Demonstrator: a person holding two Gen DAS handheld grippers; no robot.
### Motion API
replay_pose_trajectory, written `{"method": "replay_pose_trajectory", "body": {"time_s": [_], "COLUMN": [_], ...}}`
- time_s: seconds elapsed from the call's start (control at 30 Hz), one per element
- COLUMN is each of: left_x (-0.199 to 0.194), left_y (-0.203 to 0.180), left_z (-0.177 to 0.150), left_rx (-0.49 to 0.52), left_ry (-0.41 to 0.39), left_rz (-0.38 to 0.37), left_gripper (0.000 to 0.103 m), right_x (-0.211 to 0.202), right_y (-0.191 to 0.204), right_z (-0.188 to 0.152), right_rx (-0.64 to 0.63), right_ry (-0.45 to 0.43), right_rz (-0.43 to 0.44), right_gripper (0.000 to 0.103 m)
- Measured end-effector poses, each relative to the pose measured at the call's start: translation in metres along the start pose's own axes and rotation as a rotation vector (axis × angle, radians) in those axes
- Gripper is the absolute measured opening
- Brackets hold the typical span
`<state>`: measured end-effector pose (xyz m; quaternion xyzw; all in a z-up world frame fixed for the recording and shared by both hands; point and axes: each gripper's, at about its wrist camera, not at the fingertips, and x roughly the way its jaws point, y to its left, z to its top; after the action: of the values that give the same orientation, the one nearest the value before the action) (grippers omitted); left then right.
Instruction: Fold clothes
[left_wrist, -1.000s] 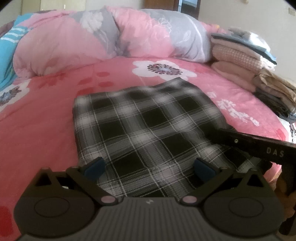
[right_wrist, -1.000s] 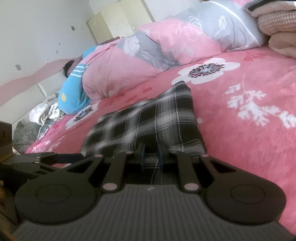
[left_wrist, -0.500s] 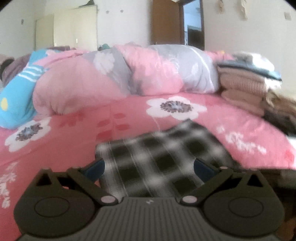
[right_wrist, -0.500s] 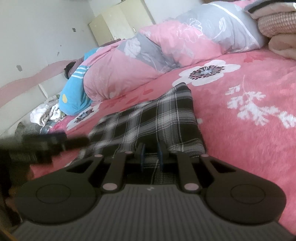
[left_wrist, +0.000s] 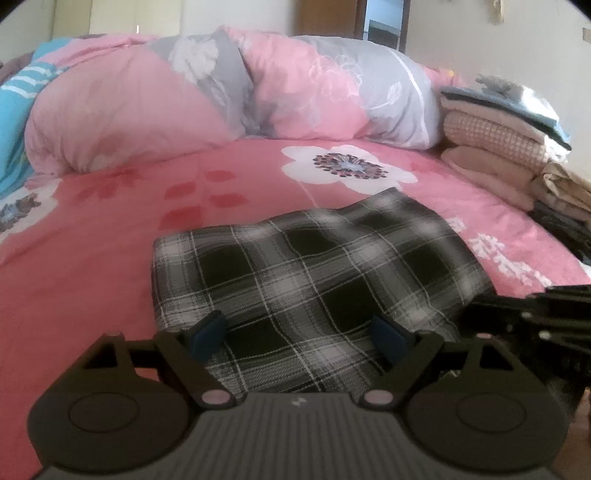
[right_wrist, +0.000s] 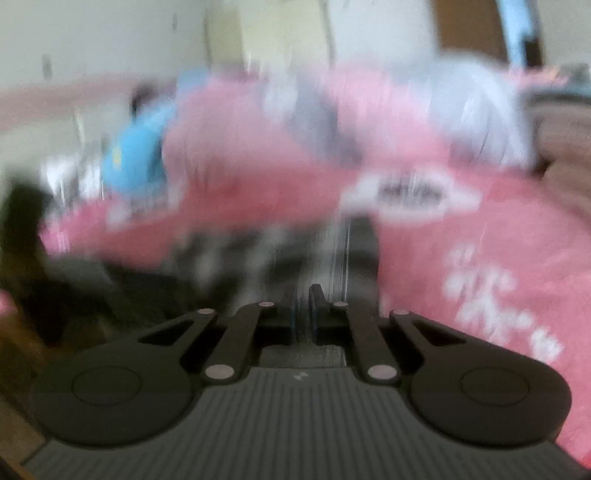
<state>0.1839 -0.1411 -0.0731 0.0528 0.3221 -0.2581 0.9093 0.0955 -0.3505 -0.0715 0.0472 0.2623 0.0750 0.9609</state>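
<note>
Our left gripper (left_wrist: 301, 334) has just been narrowing its fingers, though they stand well apart with the near edge of the plaid garment (left_wrist: 314, 280) lying between them, unpinched. It has dropped back toward that edge after swinging up a moment ago. Our right gripper (right_wrist: 303, 308) has squeezed its fingers almost together, and plaid cloth seems clamped between them at the garment's near right corner; its view is now smeared by motion where it was sharp half a second ago. We judge a fresh fold is starting, with the right corner taken and the left about to follow.

The garment lies on the pink bedsheet (left_wrist: 92, 236), a folded black-and-white checked rectangle, slightly rumpled along its far edge. Beyond it sits the rolled duvet (left_wrist: 229, 92); to its right, a stack of folded clothes (left_wrist: 498, 140).
</note>
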Motion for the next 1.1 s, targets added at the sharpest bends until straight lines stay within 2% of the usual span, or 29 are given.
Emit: {"method": "replay_pose_trajectory", "body": {"time_s": [0.1,0.17,0.27,0.37,0.5,0.6,0.67,0.7,0.77,0.9,0.97,1.0,1.07,1.1], "left_x": [-0.013,-0.014,0.007,0.036,0.03,0.028,0.031,0.04,0.054,0.041,0.039,0.045,0.06,0.06], "left_y": [0.008,0.011,0.011,0.019,0.022,0.026,0.029,0.031,0.034,0.042,0.047,0.05,0.056,0.058], "left_z": [0.012,0.026,0.042,0.036,0.029,0.038,0.046,0.046,0.045,0.048,0.054,0.057,0.058,0.058], "left_rx": [-0.039,-0.067,-0.063,-0.064,-0.042,-0.083,-0.105,-0.108,-0.116,-0.138,-0.156,-0.172,-0.192,-0.196], "left_ry": [-0.028,-0.046,-0.003,0.068,0.026,0.001,-0.003,0.025,0.07,0.015,-0.018,0.002,0.058,0.054], "left_rz": [-0.029,-0.058,-0.053,0.0,-0.005,-0.039,-0.063,-0.048,-0.015,-0.026,-0.041,-0.044,-0.045,-0.035], "left_gripper": [0.088,0.091,0.092,0.092,0.092,0.092,0.094,0.096,0.096,0.095,0.095,0.095,0.096,0.095], "right_x": [0.001,-0.007,0.003,0.035,0.072,0.062,0.062,0.069,0.09,0.132,0.123,0.119,0.125,0.132], "right_y": [-0.002,-0.001,0.0,-0.008,-0.034,-0.041,-0.039,-0.038,-0.041,-0.065,-0.069,-0.067,-0.06,-0.057], "right_z": [0.016,0.038,0.067,0.074,0.058,0.071,0.086,0.091,0.095,0.092,0.098,0.103,0.106,0.107], "right_rx": [-0.014,-0.037,-0.045,-0.027,0.052,0.121,0.118,0.119,0.132,0.211,0.236,0.229,0.225,0.23], "right_ry": [0.037,-0.008,-0.047,0.0,0.123,0.104,0.072,0.074,0.115,0.232,0.191,0.169,0.179,0.197], "right_rz": [0.011,0.007,0.035,0.042,0.026,0.021,0.063,0.074,0.081,0.042,0.029,0.023,0.079,0.109], "right_gripper": [0.005,0.005,0.005,0.005,0.003,0.005,0.005,0.005,0.005,0.0,0.002,0.002,0.002,0.002]}}
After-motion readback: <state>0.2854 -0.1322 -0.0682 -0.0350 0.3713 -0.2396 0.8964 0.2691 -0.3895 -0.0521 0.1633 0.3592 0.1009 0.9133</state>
